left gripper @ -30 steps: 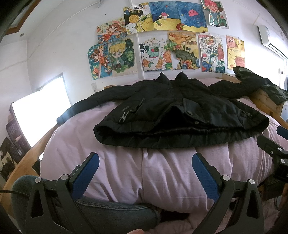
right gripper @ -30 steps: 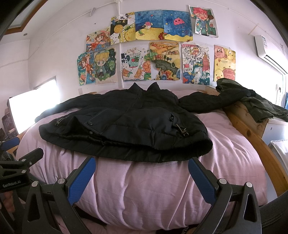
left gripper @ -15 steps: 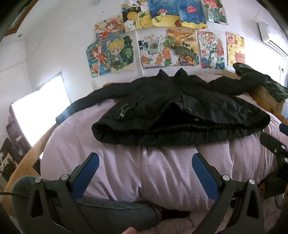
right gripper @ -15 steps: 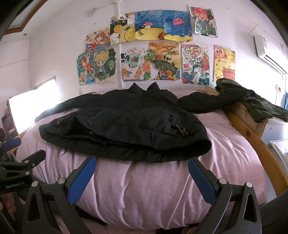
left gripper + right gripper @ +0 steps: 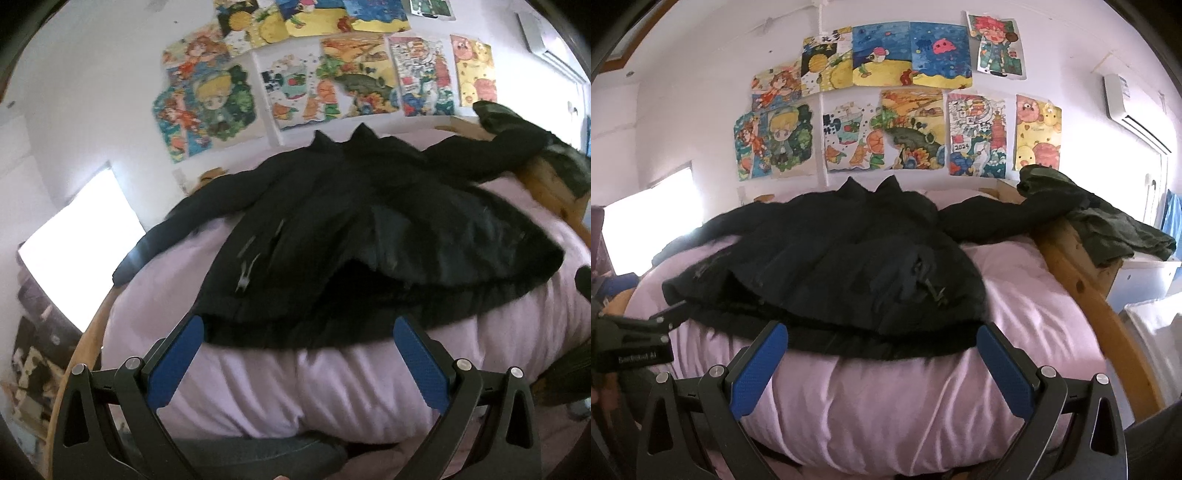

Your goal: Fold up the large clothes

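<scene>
A large black padded jacket lies spread front-up on a pink quilt, collar toward the far wall, both sleeves stretched out sideways. My left gripper is open, its blue pads just short of the jacket's near hem on the left half. My right gripper is open too, at the hem on the right half. Nothing is held in either one. The left gripper's body shows at the left edge of the right wrist view.
A wooden bed frame runs along the right side with a dark green garment draped over its corner. Coloured drawings cover the far wall. A bright window is at left. An air conditioner hangs upper right.
Both grippers have moved forward toward the jacket's hem, which now fills more of each view. The left wrist view has also tilted downward. Both grippers stay open.
</scene>
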